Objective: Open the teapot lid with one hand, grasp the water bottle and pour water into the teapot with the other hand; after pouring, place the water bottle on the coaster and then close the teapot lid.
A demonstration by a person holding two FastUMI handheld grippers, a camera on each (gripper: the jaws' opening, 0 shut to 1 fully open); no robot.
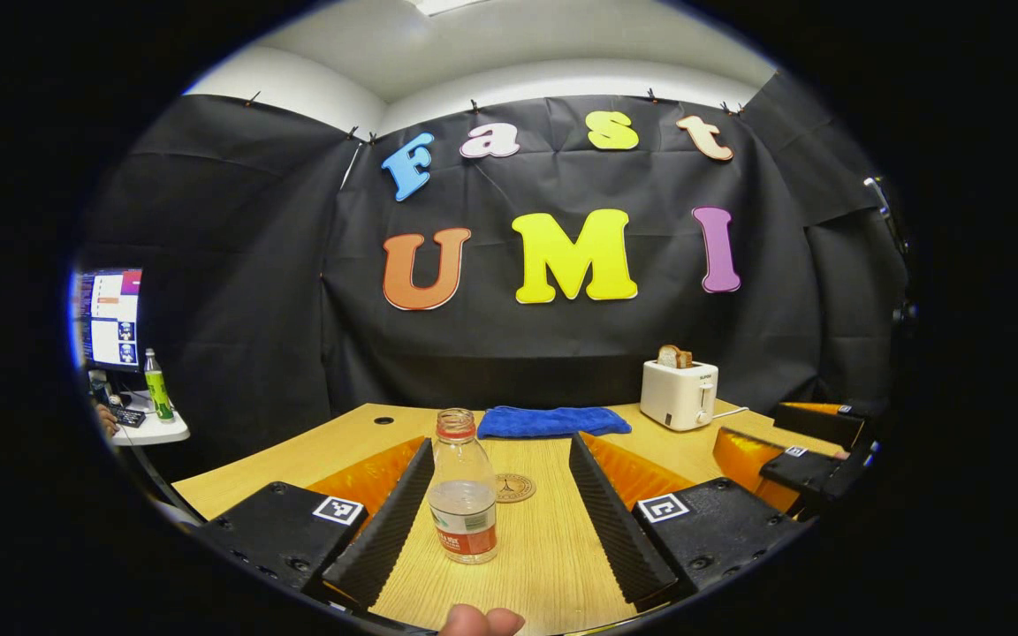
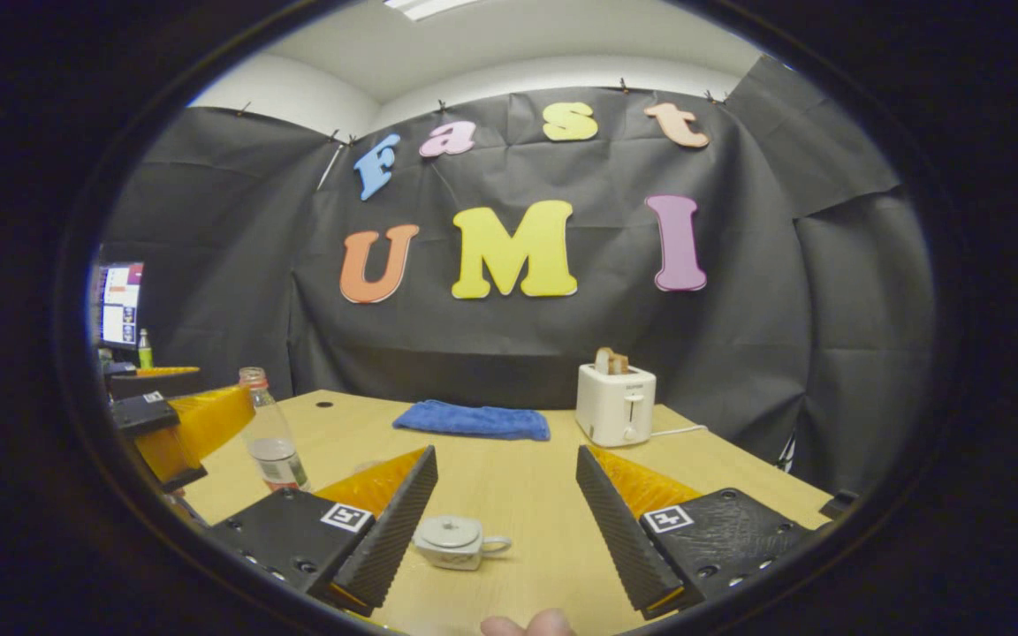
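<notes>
**Left gripper view: bottle lined up, teapot lid not yet lifted**

Left gripper view looks along the left gripper [image 1: 493, 508], whose jaws stand wide apart with the water bottle [image 1: 464, 500] upright between them, nearer the left finger but touching neither; nothing is held. That placement reads as an approach for a side grasp. Just behind the bottle lies the round coaster [image 1: 514, 487], handy for setting the bottle down after pouring. Farther behind the bottle, a folded blue towel [image 1: 552, 421] and a white toaster [image 1: 679, 394] sit toward the back of the table [image 1: 332, 446].

In the right gripper view the right gripper [image 2: 502, 508] is likewise fully spread and empty, with the teapot [image 2: 453, 541] low between its fingers, lid on. It seems poised to take the lid, so the opening step looks not yet done.

Count: one bottle, one teapot, one coaster, one towel, one toaster, two grippers.
</notes>
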